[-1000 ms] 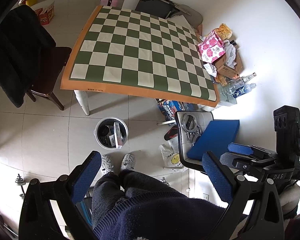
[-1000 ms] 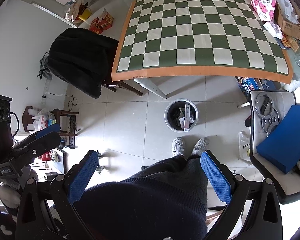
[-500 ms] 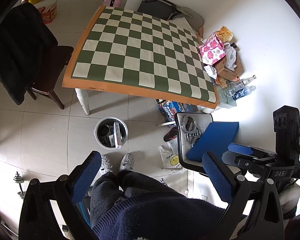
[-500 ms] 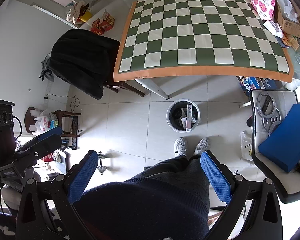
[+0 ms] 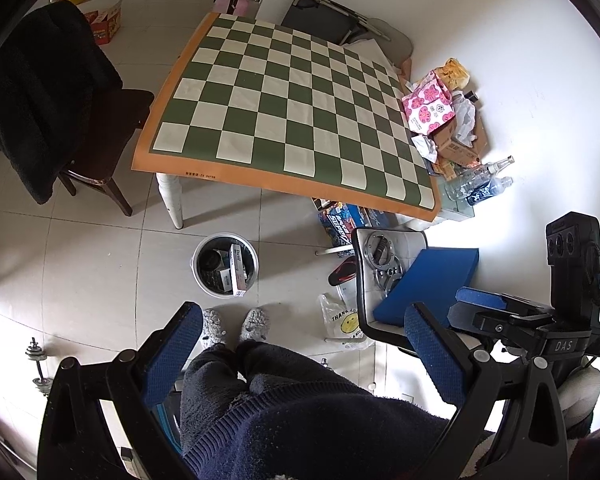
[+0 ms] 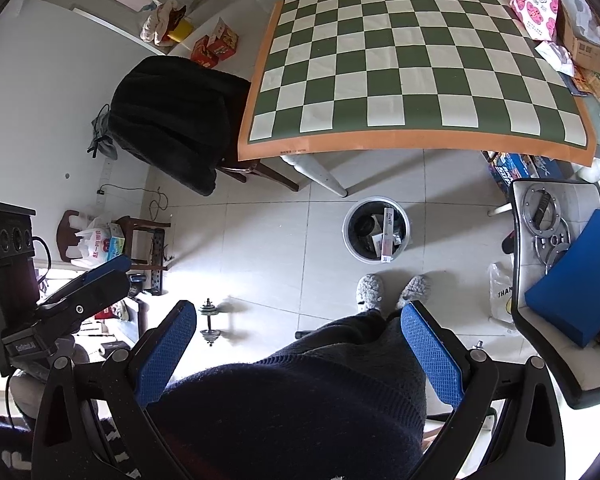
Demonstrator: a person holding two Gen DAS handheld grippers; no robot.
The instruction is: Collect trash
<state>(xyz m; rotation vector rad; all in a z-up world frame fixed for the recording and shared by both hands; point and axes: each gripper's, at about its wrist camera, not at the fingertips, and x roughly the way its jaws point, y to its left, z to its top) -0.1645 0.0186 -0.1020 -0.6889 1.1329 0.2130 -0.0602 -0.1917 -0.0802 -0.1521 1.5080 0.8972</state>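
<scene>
A round grey trash bin [image 5: 225, 265] [image 6: 377, 229] stands on the tiled floor in front of the checkered table [image 5: 292, 120] [image 6: 412, 64], holding boxes and other rubbish. My left gripper [image 5: 302, 330] is open and empty, held high above the person's legs. My right gripper [image 6: 298, 330] is also open and empty, at about the same height. Each gripper shows at the edge of the other's view. A heap of boxes, wrappers and a pink flowered pack [image 5: 430, 106] lies on the table's right end, with plastic bottles [image 5: 482, 188] beside it.
A dark chair draped with a black coat [image 5: 40, 96] [image 6: 172, 120] stands left of the table. To the right, a white chair [image 5: 384, 276] carries metal rings and a blue pad [image 5: 432, 280]. A plastic bag [image 5: 344, 320] and a small dumbbell [image 6: 210, 322] lie on the floor.
Both grippers have risen and drawn back slightly, so the table and bin sit a little lower and smaller in view. Both stay open and empty.
</scene>
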